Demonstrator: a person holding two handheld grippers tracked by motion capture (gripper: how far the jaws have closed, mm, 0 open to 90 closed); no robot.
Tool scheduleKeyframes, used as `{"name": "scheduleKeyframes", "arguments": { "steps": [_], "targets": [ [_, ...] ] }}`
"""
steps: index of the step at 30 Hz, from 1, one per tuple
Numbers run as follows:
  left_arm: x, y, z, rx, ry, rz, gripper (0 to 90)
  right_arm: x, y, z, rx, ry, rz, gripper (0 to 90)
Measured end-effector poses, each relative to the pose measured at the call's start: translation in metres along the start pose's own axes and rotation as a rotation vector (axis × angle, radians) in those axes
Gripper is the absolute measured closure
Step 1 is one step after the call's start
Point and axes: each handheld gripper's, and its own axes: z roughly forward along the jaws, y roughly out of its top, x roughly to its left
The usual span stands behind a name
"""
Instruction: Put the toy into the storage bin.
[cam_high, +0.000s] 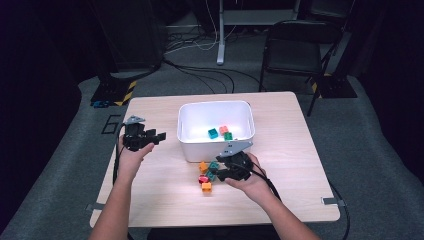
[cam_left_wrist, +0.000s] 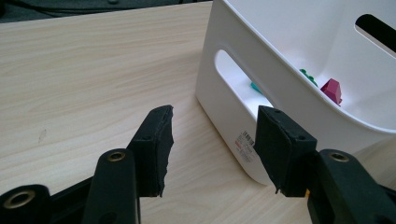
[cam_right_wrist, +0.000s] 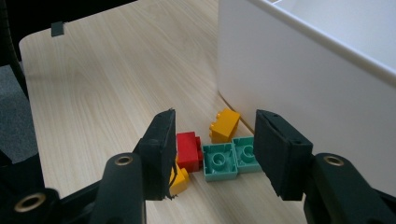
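Observation:
Several toy bricks lie on the table in front of a white bin (cam_high: 200, 150): a red brick (cam_right_wrist: 189, 149), an upturned teal brick (cam_right_wrist: 229, 161), an orange brick (cam_right_wrist: 225, 124) by the bin wall (cam_right_wrist: 303, 84), and a yellow-orange brick (cam_right_wrist: 181, 179) half hidden by a jaw. My right gripper (cam_right_wrist: 215, 154) hovers low over them, open, with the red and teal bricks seen between its jaws and neither touched. In the high view my right gripper (cam_high: 220, 172) sits just right of this cluster (cam_high: 206, 175). Left of the bin, my left gripper (cam_high: 157, 136) is open and holds nothing.
Inside the bin lie a teal brick (cam_high: 213, 133), a salmon brick (cam_high: 223, 129) and a green brick (cam_high: 228, 135). The left gripper (cam_left_wrist: 212, 149) faces the bin's corner (cam_left_wrist: 233, 116) with its handle slot. A folding chair (cam_high: 295, 50) stands beyond the table.

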Motion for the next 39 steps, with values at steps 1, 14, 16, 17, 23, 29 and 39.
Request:
{"name": "scheduleKeyframes", "arguments": {
  "steps": [1, 14, 16, 17, 23, 29, 39],
  "targets": [
    [0.0, 0.0, 0.0, 0.004, -0.001, 0.001, 46.1, 0.001, -0.005, 0.001, -0.004, -0.003, 0.003, 49.3],
    [-0.001, 0.0, 0.001, 0.009, 0.002, 0.003, 46.1, 0.005, -0.03, 0.017, 0.023, 0.014, 0.013, 51.0],
    [0.0, 0.0, 0.001, 0.009, 0.001, 0.005, 46.1, 0.006, -0.033, 0.02, 0.021, 0.009, 0.022, 51.4],
    [0.0, 0.0, 0.001, 0.007, 0.002, 0.007, 46.1, 0.006, -0.035, 0.021, 0.021, 0.01, 0.025, 51.3],
    [0.001, -0.001, -0.002, 0.005, 0.004, 0.0, 46.1, 0.011, -0.041, 0.034, 0.048, 0.035, 0.02, 51.3],
    [0.002, -0.002, -0.004, 0.001, 0.008, -0.005, 46.1, 0.016, -0.044, 0.042, 0.068, 0.05, 0.013, 50.6],
    [0.004, -0.004, -0.005, 0.002, 0.013, -0.007, 46.1, 0.021, -0.048, 0.054, 0.074, 0.07, 0.006, 49.5]
  ]
}}
